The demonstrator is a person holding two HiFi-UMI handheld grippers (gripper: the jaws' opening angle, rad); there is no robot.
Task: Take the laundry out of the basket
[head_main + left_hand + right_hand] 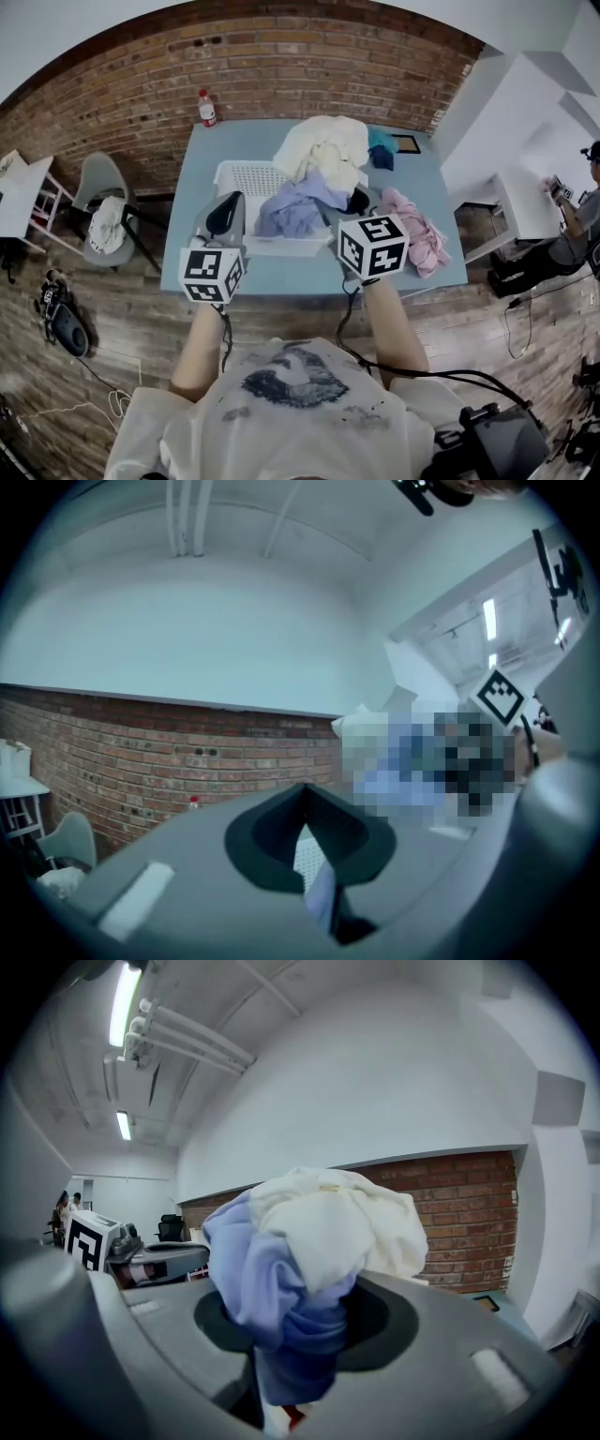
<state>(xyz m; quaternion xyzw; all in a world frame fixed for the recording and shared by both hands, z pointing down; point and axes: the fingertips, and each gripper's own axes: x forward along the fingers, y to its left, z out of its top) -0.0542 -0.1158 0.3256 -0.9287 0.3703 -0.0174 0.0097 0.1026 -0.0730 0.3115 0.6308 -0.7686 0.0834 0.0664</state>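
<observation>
A blue-grey bench (pixel 309 272) stands against a brick wall (pixel 281 66), and on it the white basket (pixel 246 176) sits left of centre, its right half buried under clothes. A cream garment (pixel 323 145) is heaped high over the far rim, with a lavender garment (pixel 295 206) spilling down in front of it. A pink garment (pixel 417 230) lies loose on the bench to the right of the basket, and a teal piece (pixel 382 141) is tucked behind the heap. A red-capped bottle (pixel 207 109) stands at the bench's far left corner, well apart from everything. Off to the left a grey chair (pixel 98 178) carries a white cloth (pixel 108 225); a person (pixel 586 216) works at a desk far right. The left gripper (pixel 302 808) hangs over the basket's bare left half, its jaws drawn together at the tips with nothing caught between them; through the slit behind the tips, mesh and a sliver of lavender show. The right gripper (pixel 357 201) has its jaws clamped on a fold of the lavender garment, the cream garment bunched right above the grip
</observation>
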